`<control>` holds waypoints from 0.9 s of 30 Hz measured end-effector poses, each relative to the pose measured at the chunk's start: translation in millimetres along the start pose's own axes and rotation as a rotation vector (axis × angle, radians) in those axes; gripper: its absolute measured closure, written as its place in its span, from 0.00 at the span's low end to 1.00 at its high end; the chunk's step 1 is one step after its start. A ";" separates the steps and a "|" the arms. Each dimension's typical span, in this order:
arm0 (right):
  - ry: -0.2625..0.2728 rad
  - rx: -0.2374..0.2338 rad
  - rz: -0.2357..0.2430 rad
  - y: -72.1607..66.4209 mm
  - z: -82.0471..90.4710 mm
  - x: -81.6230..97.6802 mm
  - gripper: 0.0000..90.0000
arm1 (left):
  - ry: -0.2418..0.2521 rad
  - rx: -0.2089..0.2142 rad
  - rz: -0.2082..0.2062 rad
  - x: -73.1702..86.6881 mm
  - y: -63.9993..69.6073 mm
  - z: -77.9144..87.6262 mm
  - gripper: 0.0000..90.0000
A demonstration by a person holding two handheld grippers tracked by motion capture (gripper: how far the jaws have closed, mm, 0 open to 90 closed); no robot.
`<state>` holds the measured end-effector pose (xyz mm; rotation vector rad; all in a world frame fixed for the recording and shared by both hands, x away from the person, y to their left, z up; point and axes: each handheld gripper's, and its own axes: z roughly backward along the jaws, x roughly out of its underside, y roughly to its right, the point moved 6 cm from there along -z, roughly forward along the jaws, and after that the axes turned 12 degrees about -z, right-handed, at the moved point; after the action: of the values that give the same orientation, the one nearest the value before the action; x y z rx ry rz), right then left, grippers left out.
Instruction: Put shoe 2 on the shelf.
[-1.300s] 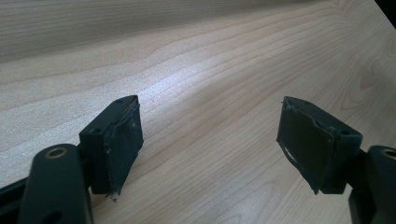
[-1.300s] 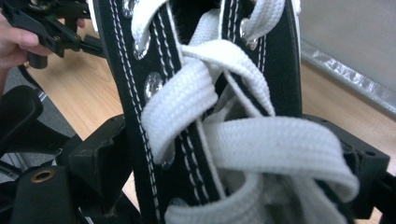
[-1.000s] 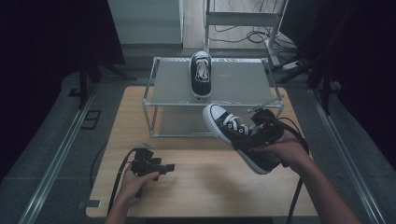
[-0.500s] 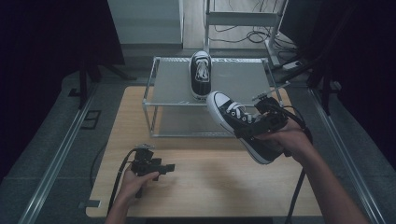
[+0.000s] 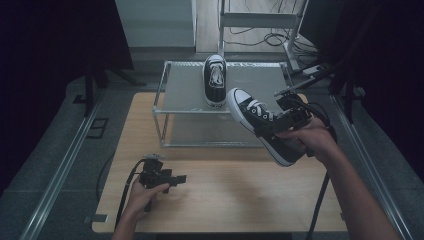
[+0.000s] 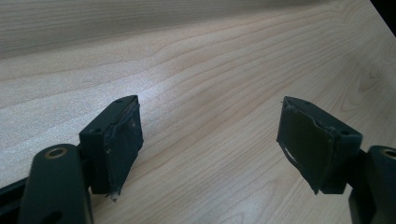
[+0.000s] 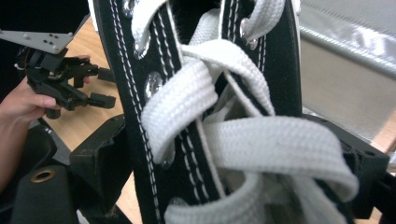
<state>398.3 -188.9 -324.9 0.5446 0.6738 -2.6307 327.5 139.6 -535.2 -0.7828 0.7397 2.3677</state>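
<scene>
sneaker (image 5: pixel 260 125): black high-top, white laces, up off the table, toe toward the rack (image 5: pixel 170 85)
right gripper (image 5: pixel 280 122): clamped on the sneaker's laced upper
left gripper (image 5: pixel 175 178): jaws parted, nothing between, low over the table (image 5: pixel 225 200)
2nd sneaker (image 5: pixel 214 80): sitting on the rack's top

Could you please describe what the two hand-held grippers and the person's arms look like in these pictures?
Both are black. The left hand-held gripper has two blocky jaws with flat, scuffed pads, brass-ringed holes at the base, and a black cable trailing toward the person. The right hand-held gripper is a bulky black block with black cables looped behind it. Seen from the right gripper view, the left one carries a grey three-cornered plate. The forearms are bare.
</scene>
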 end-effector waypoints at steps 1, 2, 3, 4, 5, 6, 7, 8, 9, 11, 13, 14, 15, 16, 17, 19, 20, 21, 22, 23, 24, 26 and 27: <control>-0.001 0.000 -0.003 1.0 0.7 -2.0 0.16 | -0.001 0.001 -0.001 0.1 0.1 -0.3 0.25; 0.000 0.001 -0.005 1.7 1.1 -3.7 0.16 | -0.002 0.001 -0.001 0.2 0.2 -0.5 0.25; 0.000 0.002 -0.009 2.1 1.4 -5.0 0.16 | -0.003 0.003 -0.002 0.3 0.3 -0.8 0.25; 0.000 0.003 -0.013 2.8 1.8 -6.8 0.16 | -0.004 0.004 -0.003 0.3 0.3 -0.9 0.25; 0.004 0.008 -0.014 3.8 1.9 -8.7 0.16 | -0.004 0.003 -0.003 0.4 0.3 -1.0 0.25; 0.005 0.009 -0.019 4.6 1.9 -10.6 0.16 | -0.004 0.004 -0.004 0.4 0.3 -1.0 0.25; 0.007 0.009 -0.024 5.5 1.8 -12.4 0.16 | -0.004 0.004 -0.004 0.5 0.2 -1.0 0.25; 0.009 0.010 -0.029 6.3 1.7 -14.3 0.16 | -0.004 0.004 -0.003 0.5 0.1 -0.9 0.25; 0.012 0.012 -0.035 7.2 1.4 -16.2 0.16 | -0.005 0.005 -0.003 0.6 0.0 -0.6 0.25; 0.015 0.014 -0.045 9.3 1.2 -20.0 0.16 | -0.002 0.004 -0.001 0.7 -0.5 -0.4 0.25; 0.021 0.016 -0.058 11.2 0.9 -23.9 0.16 | -0.001 0.004 0.000 0.7 -0.8 -0.2 0.25; 0.024 0.013 -0.066 12.2 0.6 -26.3 0.16 | -0.002 0.005 -0.001 0.8 -0.8 -0.3 0.25; 0.027 0.014 -0.071 12.8 0.2 -27.8 0.16 | -0.003 0.003 -0.001 0.8 -0.9 -0.5 0.25; 0.029 0.017 -0.079 13.3 -0.3 -29.6 0.16 | -0.002 0.005 -0.001 0.8 -0.7 -0.9 0.25; 0.029 0.017 -0.081 14.1 -1.0 -31.8 0.16 | -0.004 0.007 -0.001 0.9 -0.7 -1.1 0.25; 0.033 0.017 -0.094 14.9 -2.5 -35.2 0.16 | -0.006 0.009 -0.002 1.0 -0.4 -1.4 0.25; 0.035 0.021 -0.104 15.5 -3.6 -37.7 0.16 | -0.005 0.010 -0.002 1.0 0.0 -1.5 0.25; 0.038 0.024 -0.111 16.2 -4.6 -39.8 0.16 | -0.005 0.011 -0.004 1.0 0.1 -1.5 0.25; 0.039 0.026 -0.119 16.6 -5.3 -41.4 0.16 | -0.006 0.009 -0.004 1.1 0.2 -1.5 0.25; 0.045 0.027 -0.130 17.2 -6.5 -44.4 0.16 | -0.007 0.009 -0.004 1.1 0.2 -1.4 0.25; 0.052 0.027 -0.139 17.5 -7.2 -46.3 0.16 | -0.004 0.011 -0.004 1.1 0.3 -1.4 0.25; 0.060 0.024 -0.160 17.1 -8.6 -51.6 0.16 | -0.003 0.011 -0.003 1.0 0.0 -1.2 0.25; 0.061 0.027 -0.160 16.3 -9.6 -54.9 0.16 | -0.003 0.011 -0.003 1.0 -0.2 -1.1 0.25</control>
<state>455.0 -183.4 -314.2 0.6045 0.7287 -2.7852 327.3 139.4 -536.7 -0.7749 0.7492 2.3603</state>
